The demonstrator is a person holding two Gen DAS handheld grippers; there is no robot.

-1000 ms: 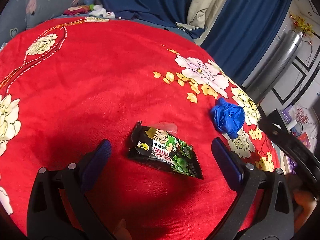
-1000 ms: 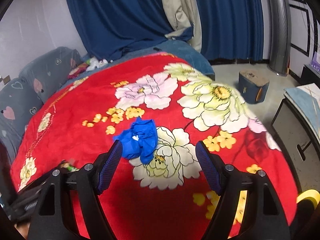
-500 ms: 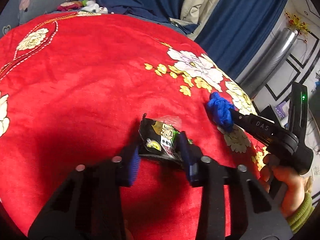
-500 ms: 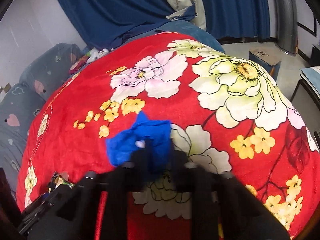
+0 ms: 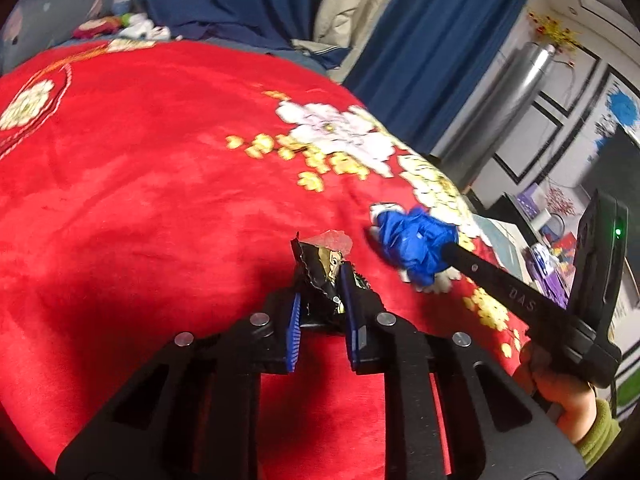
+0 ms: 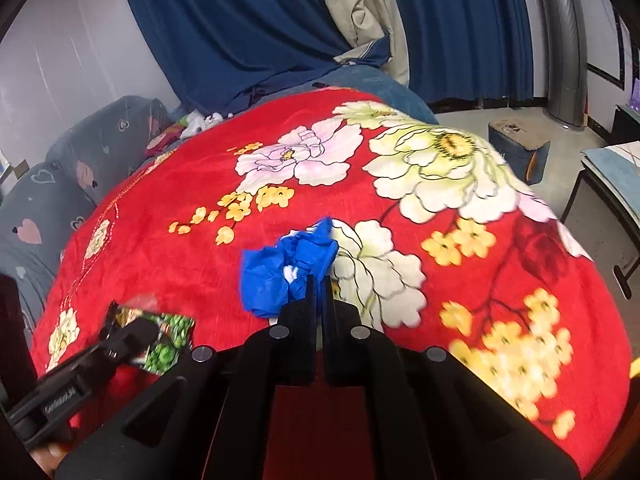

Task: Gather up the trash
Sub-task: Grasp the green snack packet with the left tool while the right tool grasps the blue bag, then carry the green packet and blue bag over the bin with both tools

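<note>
A black and green snack wrapper point(image 5: 316, 258) is crumpled upright on the red flowered blanket point(image 5: 140, 200). My left gripper point(image 5: 321, 282) is closing on it, with both blue pads pressing its sides. In the right wrist view the wrapper point(image 6: 168, 332) and the left gripper point(image 6: 132, 332) show at lower left. A crumpled blue wad point(image 6: 276, 276) lies on a white flower print. My right gripper point(image 6: 318, 280) is shut on the wad's right edge. From the left wrist view the right gripper point(image 5: 448, 248) reaches in from the right onto the blue wad point(image 5: 412, 240).
Grey heart-print cushions point(image 6: 48, 208) border the blanket on the left, with small clutter point(image 5: 120, 28) at the back. Blue curtains point(image 6: 260, 20) hang behind. The blanket drops off to the right toward a floor with a small box point(image 6: 516, 148), a low table point(image 6: 608, 184) and a metal column point(image 5: 516, 92).
Both grippers went from wide open to closed: the left onto the snack wrapper, squeezing it upright, the right onto the blue wad. The right gripper came into the left wrist view.
</note>
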